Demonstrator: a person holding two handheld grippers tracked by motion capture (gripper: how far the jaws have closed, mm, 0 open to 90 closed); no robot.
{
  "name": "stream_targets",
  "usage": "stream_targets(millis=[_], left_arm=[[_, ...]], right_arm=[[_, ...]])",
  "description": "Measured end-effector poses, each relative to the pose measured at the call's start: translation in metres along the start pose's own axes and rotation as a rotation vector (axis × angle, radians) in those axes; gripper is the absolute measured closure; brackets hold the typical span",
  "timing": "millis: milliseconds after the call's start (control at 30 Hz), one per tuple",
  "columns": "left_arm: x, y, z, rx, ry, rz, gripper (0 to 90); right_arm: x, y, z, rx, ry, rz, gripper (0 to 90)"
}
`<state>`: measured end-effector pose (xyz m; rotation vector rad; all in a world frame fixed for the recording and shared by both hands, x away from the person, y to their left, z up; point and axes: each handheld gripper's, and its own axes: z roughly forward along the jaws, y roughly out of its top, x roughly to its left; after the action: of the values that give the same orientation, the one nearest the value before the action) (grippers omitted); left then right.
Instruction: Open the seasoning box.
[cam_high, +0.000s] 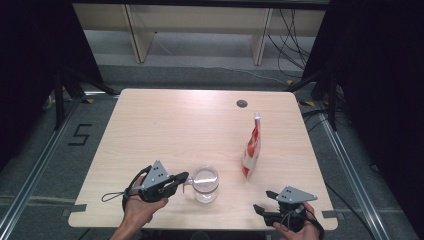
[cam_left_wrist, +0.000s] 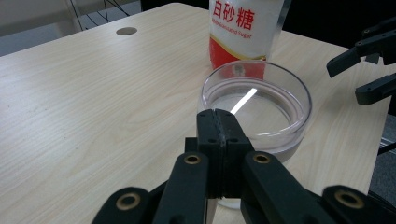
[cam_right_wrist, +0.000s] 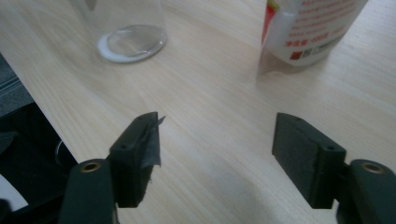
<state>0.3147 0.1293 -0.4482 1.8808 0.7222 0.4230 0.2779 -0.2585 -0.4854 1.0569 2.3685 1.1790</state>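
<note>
Wide wooden table first, pale and mostly bare, with a small dark round hole near the far edge. Standing upright right of centre is the sugar bag, red and white, its sealed top pointing up, well placed for a grab from the near right. Down near the front edge sits the clear glass mug, mouth up, and it looks empty, so the likely plan is sugar into mug. The left gripper comes in from the mug's left side, and in the left gripper view its jaws are pressed together right at the mug, seemingly pinching the handle to steady it, though the handle itself is hidden behind the jaws. The right gripper waits near the front right corner, jaws spread wide with nothing between them, aimed across bare wood toward the bag, apparently ready to go for it.
</note>
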Motion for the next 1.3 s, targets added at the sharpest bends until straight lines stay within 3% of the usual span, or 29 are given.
stream_targets(millis=[100,233,333,367,400,467,500,567,600,733,767,833,1033,1133,1233,1300], left_arm=[[0.0,-0.001,0.0,-0.002,-0.001,-0.009,89.0],[0.001,-0.002,0.002,0.014,0.012,0.015,89.1],[0.002,-0.004,0.002,0.016,0.013,0.018,89.1],[0.001,-0.005,0.003,0.013,0.012,0.0,89.1],[0.001,-0.006,0.004,0.01,0.018,0.003,88.9],[0.002,-0.006,0.004,0.011,0.014,-0.001,89.0],[0.002,-0.006,0.004,0.011,0.016,0.001,89.0],[0.002,-0.006,0.004,0.006,0.014,0.001,89.0],[0.002,-0.006,0.004,0.004,0.014,0.0,88.9],[0.001,-0.006,0.004,0.004,0.012,-0.001,88.9],[0.002,-0.006,0.004,0.004,0.012,0.0,88.9],[0.001,-0.006,0.004,0.004,0.012,-0.001,88.9],[0.001,-0.006,0.004,0.004,0.015,0.004,88.9],[0.001,-0.006,0.004,0.002,0.016,0.005,88.9],[0.001,-0.006,0.003,0.009,0.02,0.01,89.0],[0.001,-0.006,0.003,0.008,0.019,0.01,89.0]], right_arm=[[0.0,0.003,0.001,-0.016,0.008,-0.014,41.4],[0.003,0.008,0.004,-0.054,0.044,-0.013,49.8],[0.008,0.012,0.005,-0.064,0.046,0.014,52.7],[0.006,0.015,0.007,-0.074,0.057,-0.03,54.9],[0.008,0.017,0.008,-0.087,0.063,-0.034,57.0],[0.014,0.023,0.008,-0.096,0.081,0.004,63.3],[0.013,0.025,0.009,-0.108,0.094,-0.021,65.0],[0.014,0.027,0.01,-0.118,0.096,-0.023,67.0],[0.015,0.032,0.013,-0.155,0.097,-0.055,70.2],[0.023,0.04,0.016,-0.155,0.12,-0.031,76.7],[0.022,0.044,0.018,-0.182,0.118,-0.071,78.8],[0.025,0.052,0.022,-0.198,0.123,-0.102,81.8],[0.042,0.073,0.039,-0.197,0.168,-0.127,86.8],[0.048,0.083,0.045,-0.211,0.175,-0.164,87.9],[0.055,0.09,0.051,-0.218,0.184,-0.166,89.3],[0.058,0.094,0.052,-0.2,0.194,-0.179,89.7]])
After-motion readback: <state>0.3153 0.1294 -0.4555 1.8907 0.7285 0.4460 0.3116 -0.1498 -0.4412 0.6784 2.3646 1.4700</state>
